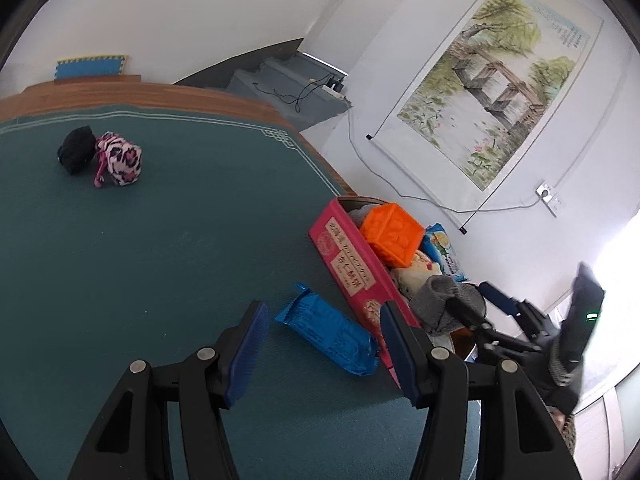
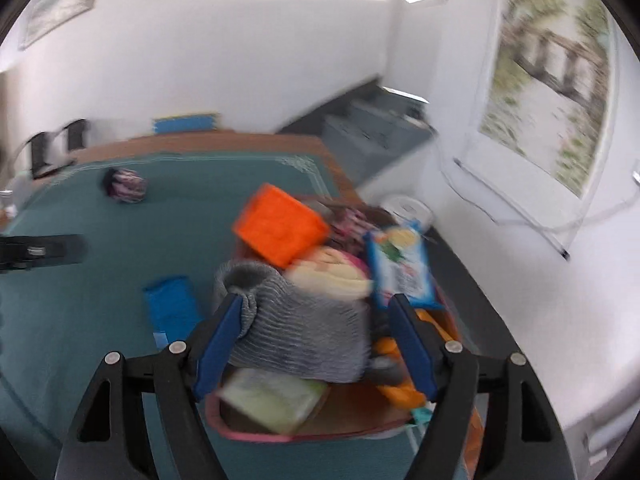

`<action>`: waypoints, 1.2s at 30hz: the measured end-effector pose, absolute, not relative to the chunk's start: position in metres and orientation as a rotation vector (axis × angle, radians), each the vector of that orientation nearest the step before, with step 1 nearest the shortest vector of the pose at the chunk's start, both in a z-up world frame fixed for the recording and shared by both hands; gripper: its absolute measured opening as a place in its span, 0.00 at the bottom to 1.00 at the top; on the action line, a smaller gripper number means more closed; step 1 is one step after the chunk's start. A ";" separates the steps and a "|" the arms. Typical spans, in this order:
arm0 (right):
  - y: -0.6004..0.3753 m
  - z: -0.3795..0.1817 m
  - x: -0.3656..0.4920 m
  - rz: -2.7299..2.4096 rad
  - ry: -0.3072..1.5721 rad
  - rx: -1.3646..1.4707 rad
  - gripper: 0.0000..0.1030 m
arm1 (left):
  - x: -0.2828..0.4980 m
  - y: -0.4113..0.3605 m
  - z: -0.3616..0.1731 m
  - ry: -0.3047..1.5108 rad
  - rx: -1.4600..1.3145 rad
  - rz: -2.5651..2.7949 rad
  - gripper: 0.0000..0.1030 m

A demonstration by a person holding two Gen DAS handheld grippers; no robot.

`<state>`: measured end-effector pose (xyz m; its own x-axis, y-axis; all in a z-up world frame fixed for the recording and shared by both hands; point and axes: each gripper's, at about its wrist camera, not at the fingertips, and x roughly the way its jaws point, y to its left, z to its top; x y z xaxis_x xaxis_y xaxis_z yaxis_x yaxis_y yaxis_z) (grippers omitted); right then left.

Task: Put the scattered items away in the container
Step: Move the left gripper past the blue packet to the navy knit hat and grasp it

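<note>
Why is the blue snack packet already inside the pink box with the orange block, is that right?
Not quite. The blue snack packet is not inside: the left wrist view shows it lying on the green table mat, beside the pink box. The orange block really is in the box. The left hand-held gripper is open above the packet.

Wide bare stretch of the green table mat (image 1: 168, 240) btwn the near edge and the black and pink-spotted fabric bundles (image 1: 102, 156) far left: free passage there. Flat blue foil snack packet (image 1: 328, 334) lies btwn the left gripper's (image 1: 324, 354) spread fingers, just beside the pink cardboard box (image 1: 348, 264). Box heaped above its rim: orange plastic cube (image 2: 280, 226), grey ribbed knit cloth (image 2: 304, 332), other packets. Little room inside. Right gripper (image 2: 316, 344) straddles the cloth, fingers apart.
</note>
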<state>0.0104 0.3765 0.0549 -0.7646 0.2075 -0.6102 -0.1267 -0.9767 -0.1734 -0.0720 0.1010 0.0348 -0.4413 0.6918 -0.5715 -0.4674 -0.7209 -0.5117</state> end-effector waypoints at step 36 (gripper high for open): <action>0.244 0.043 -0.057 3.116 -0.154 -1.177 0.77 | -0.231 -0.019 0.014 -0.052 -1.151 2.680 0.58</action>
<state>-0.0567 0.2444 0.0432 -0.7345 -0.1468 -0.6626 0.2116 -0.9772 -0.0181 -0.2305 -0.0187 0.0141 -0.6675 0.2179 -0.7121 -0.1899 -0.9744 -0.1202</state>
